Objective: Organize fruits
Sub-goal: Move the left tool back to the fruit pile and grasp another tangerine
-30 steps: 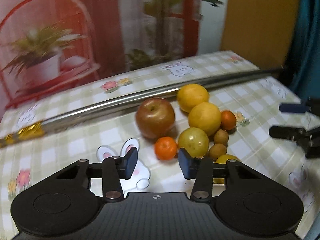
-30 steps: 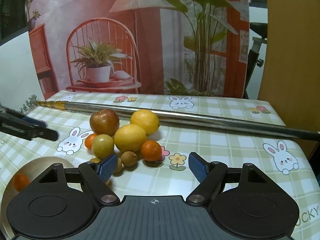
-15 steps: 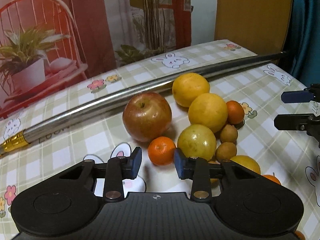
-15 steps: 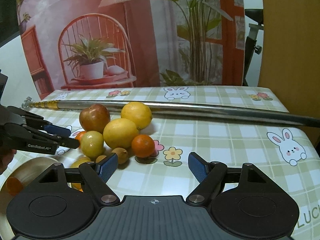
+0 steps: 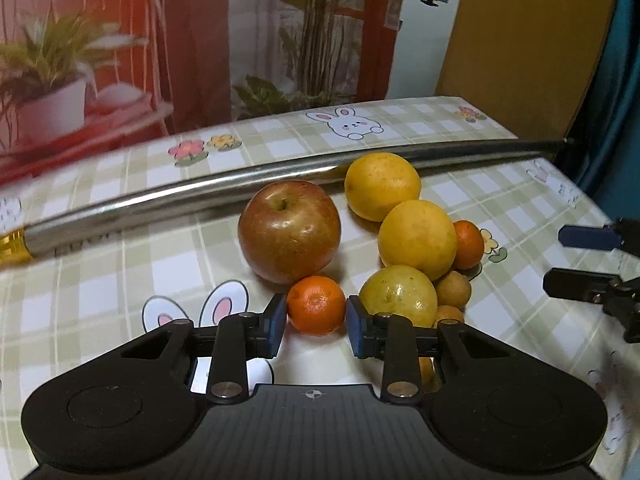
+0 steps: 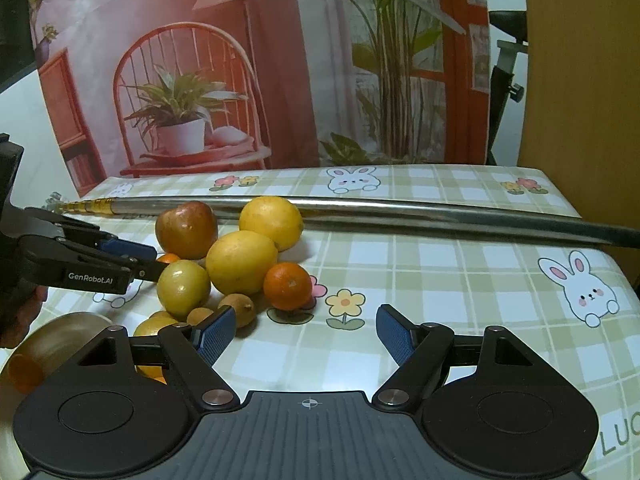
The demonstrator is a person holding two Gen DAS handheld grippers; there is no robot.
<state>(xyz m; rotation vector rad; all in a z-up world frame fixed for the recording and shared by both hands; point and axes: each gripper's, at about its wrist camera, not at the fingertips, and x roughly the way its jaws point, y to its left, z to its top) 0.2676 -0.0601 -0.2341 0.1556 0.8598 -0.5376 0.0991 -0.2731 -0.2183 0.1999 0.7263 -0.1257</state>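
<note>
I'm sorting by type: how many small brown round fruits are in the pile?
2. In the right wrist view, one small brown round fruit lies just left of the small orange tangerine; the other brown fruit lies left of it. Others may be hidden.

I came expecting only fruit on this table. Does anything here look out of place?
Yes: a long shiny metal pole with a gold end lies across the checked bunny tablecloth, right behind the pile of fruit and close against the rear yellow citrus. It is the one thing here that is not fruit.
</note>
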